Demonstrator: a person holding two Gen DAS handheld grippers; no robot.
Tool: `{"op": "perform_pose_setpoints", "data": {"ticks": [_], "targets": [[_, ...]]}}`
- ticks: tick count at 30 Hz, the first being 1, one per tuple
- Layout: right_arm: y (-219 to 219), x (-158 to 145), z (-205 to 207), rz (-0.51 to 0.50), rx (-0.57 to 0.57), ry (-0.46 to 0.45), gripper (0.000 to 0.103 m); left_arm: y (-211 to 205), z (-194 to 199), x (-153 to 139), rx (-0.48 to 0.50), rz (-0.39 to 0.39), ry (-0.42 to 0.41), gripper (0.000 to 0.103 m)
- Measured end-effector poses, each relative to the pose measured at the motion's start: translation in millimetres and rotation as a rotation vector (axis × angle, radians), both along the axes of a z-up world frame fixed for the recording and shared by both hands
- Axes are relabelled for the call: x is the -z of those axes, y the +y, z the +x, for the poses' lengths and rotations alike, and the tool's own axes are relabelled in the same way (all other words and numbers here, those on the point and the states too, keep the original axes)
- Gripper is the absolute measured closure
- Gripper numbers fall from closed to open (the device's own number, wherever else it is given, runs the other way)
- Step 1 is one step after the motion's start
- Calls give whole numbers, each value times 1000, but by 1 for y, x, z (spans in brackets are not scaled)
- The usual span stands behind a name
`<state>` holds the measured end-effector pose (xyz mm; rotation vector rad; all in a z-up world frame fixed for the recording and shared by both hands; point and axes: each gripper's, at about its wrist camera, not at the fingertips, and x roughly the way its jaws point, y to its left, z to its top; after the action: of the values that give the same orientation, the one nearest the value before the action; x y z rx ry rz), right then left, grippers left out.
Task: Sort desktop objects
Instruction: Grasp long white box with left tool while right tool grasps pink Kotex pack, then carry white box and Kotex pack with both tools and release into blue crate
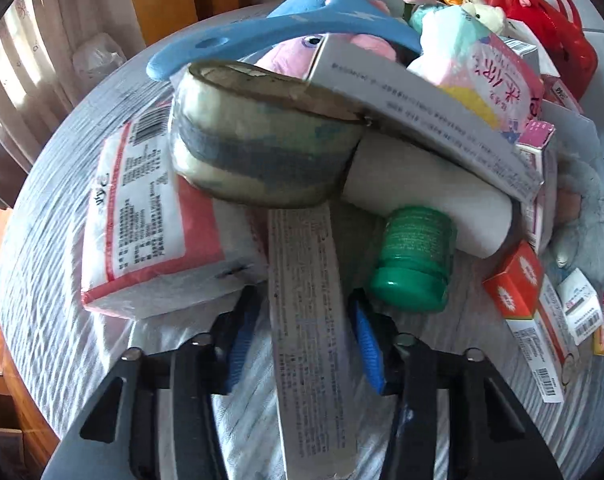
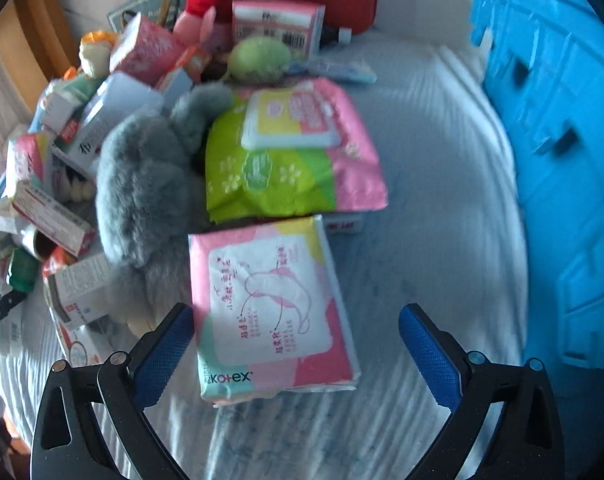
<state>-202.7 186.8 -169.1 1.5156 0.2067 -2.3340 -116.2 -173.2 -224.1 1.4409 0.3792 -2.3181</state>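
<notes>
Here, a long, flat grey-white cardboard box printed with small text (image 1: 310, 320) lies between the blue pads of the left gripper (image 1: 302, 336); the jaws sit close on either side of it, seemingly clamped. Its far end is tucked under a pile: a worn roll of grey-blue tape (image 1: 262, 148), a white paper roll (image 1: 426, 196), a green plastic bottle (image 1: 414, 264) just to its right, and a pink-and-white tissue pack (image 1: 142, 216) to its left. Pulling the box free could topple the tape roll or send the bottle rolling, since both lean near it.

The right gripper (image 2: 296, 344) hangs open around a pink Kotex pad packet (image 2: 270, 308), the pads not yet touching it. A fluffy grey plush toy (image 2: 150, 188) lies just left; a blue plastic crate (image 2: 562, 160) stands far right on the white cloth-covered table (image 2: 442, 200).
</notes>
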Motion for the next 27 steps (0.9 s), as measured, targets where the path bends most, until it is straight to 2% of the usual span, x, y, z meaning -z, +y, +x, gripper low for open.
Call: {"op": "perform_pose_setpoints", "data": {"ticks": [3,4,5,6,8,16,18,21,27], "targets": [[-4,2,5,19,-12,0,0,5,7,-2,11,2,-4,71],[-5,0,8,23,-13,8,5,7,11,-3,10,2,-1,71],[-5,-3,11,26,-16,18,21,10,16,-5,10,-1,4,71],[-6,-6,15,24,-23,26,28,12,21,-8,13,-4,13,71],[-8,-12,21,29,-35,43,34,20,32,-18,21,-16,38,71],[-7,-48,52,-19,-91,128,35,57,70,-80,47,-75,177,71],[-7,-62,57,-36,-102,161,35,52,62,-93,56,-83,210,71],[-5,-88,69,-65,-116,223,35,47,54,-117,74,-98,254,71],[0,-155,97,-121,-139,403,35,82,52,-156,146,-130,348,71]]}}
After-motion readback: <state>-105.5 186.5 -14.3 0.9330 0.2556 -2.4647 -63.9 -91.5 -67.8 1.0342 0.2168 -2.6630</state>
